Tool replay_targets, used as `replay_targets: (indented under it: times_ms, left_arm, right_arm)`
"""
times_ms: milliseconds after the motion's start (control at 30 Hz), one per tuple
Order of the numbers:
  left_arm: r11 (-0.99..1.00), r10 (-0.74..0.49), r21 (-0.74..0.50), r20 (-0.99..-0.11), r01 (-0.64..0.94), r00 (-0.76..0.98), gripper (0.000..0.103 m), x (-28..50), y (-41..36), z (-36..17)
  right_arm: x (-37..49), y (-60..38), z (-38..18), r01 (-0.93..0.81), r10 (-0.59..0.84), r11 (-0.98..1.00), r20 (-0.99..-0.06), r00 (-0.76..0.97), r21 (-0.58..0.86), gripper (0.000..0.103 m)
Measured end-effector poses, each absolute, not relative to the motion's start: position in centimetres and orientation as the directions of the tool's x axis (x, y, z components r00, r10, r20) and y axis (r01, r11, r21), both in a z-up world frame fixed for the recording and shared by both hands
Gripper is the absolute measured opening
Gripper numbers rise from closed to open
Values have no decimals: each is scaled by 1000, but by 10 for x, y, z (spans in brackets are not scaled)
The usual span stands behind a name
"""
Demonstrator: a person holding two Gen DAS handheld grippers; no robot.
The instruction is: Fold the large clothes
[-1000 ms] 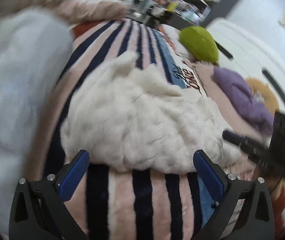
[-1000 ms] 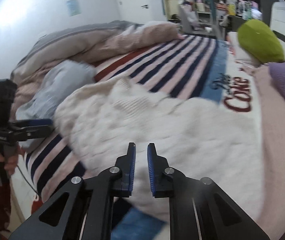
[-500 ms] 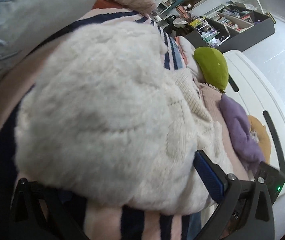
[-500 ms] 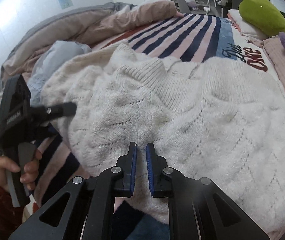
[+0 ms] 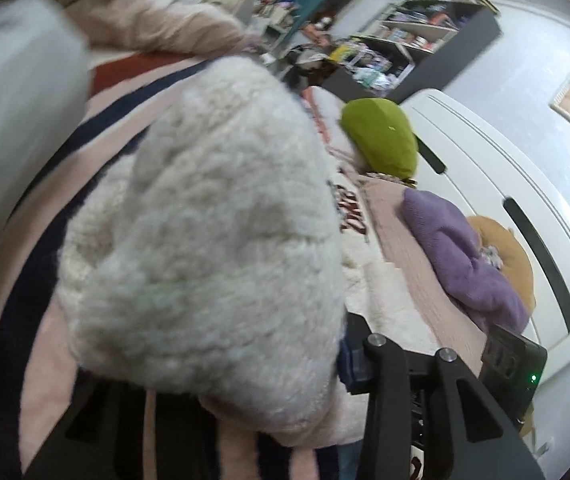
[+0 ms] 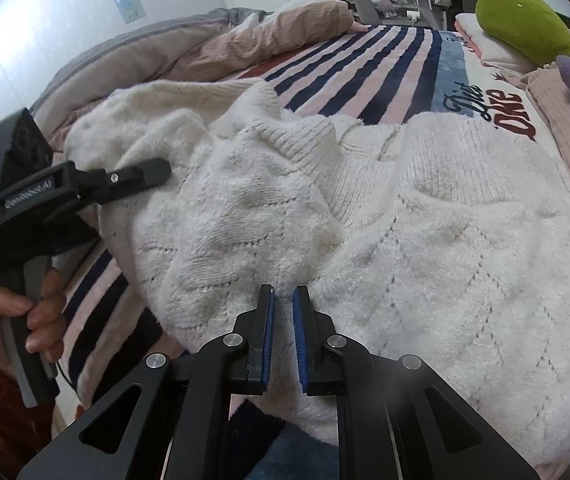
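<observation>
The left gripper (image 6: pixel 141 178) pinches a sweater (image 6: pixel 425 248) side fold, seemingly to carry it inward; the right gripper (image 6: pixel 281 300), jaws nearly closed and empty, hovers at the hem.

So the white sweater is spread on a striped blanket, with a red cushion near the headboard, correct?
Not quite: the cushion near the headboard is green, not red, as the right wrist view shows. The white sweater does lie on the striped blanket.

A striped blanket (image 6: pixel 369 64) covers the bed, with a green cushion (image 6: pixel 525 24) at far right, a purple garment (image 5: pixel 461 252) nearer, and a pink duvet (image 6: pixel 245 40) far left.
</observation>
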State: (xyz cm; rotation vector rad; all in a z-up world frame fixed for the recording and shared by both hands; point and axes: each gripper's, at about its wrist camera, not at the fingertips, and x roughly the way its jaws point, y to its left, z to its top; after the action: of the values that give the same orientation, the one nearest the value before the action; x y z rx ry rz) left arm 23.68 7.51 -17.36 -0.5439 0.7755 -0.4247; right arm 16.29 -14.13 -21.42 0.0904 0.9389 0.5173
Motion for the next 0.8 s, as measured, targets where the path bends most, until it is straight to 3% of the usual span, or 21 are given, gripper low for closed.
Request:
replay_targets:
  times_ms: [233, 367, 433, 533, 700, 800]
  left_arm:
    - [826, -559, -428, -537, 367, 632, 36, 234, -5, -119]
    - [802, -584, -318, -596, 505, 551, 37, 232, -74, -118]
    - [751, -633, -336, -612, 568, 475, 46, 233, -98, -128]
    - [644, -738, -466, -588, 606, 331, 47, 236, -117, -145]
    - [624, -743, -447, -594, 642, 309, 48, 231, -122, -147]
    - [607, -759, -464, -580, 645, 296, 54, 234, -112, -148]
  right_arm:
    - [151, -197, -187, -352, 496, 867, -685, 533, 354, 7]
    - [134, -244, -166, -293, 429, 904, -661, 616, 313, 7]
    - [125, -268, -157, -255, 379, 925, -658, 650, 281, 7]
    - [115, -303, -149, -210, 366, 928, -643, 672, 309, 13]
    - [105, -333, -129, -180, 334, 936, -603, 724, 302, 14]
    - [111, -328, -104, -234, 368, 925, -557, 744, 300, 14]
